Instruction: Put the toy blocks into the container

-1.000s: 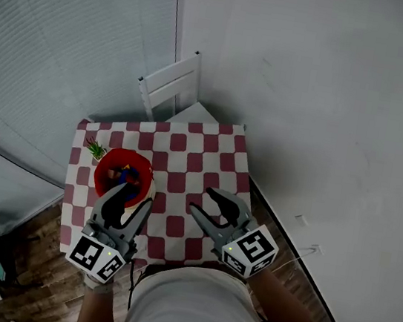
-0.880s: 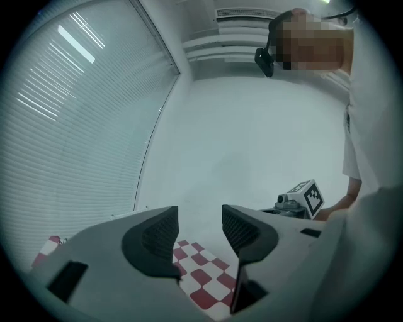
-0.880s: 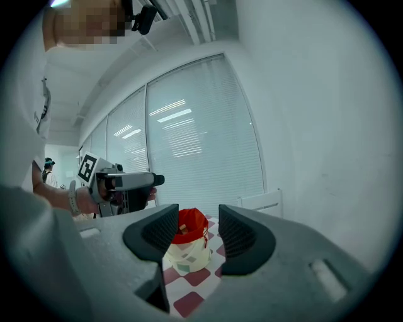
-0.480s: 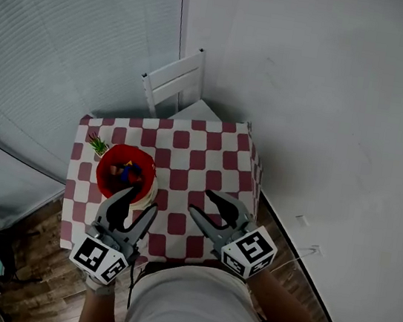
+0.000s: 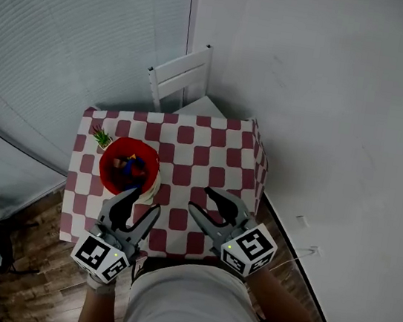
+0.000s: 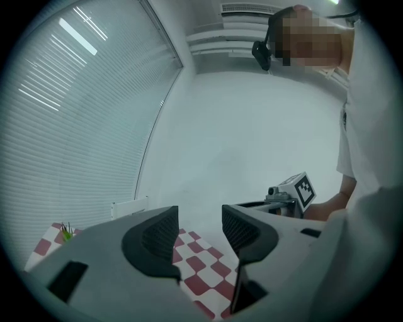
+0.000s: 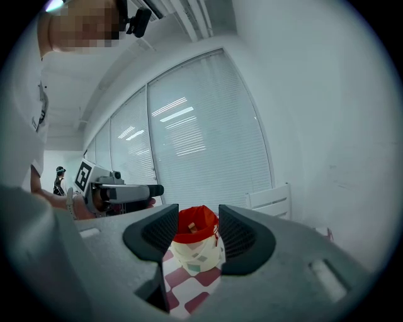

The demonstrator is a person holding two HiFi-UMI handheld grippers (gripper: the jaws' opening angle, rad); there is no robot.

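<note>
The left gripper [image 5: 143, 202] and right gripper [image 5: 203, 200] hover part-open and empty at the checked table's [image 5: 210, 150] 6 o'clock edge, while the toy blocks [image 5: 132, 166], probably light, hard and best pinched across flat faces, lie inside the red container [image 5: 116, 153] at 9 o'clock.

No word, brand or number can be read anywhere. The only signs are black-and-white square code patterns. In the head view they stand on the left cube [image 5: 101, 258] at 7 o'clock and the right cube [image 5: 250, 250] at 5 o'clock.
</note>
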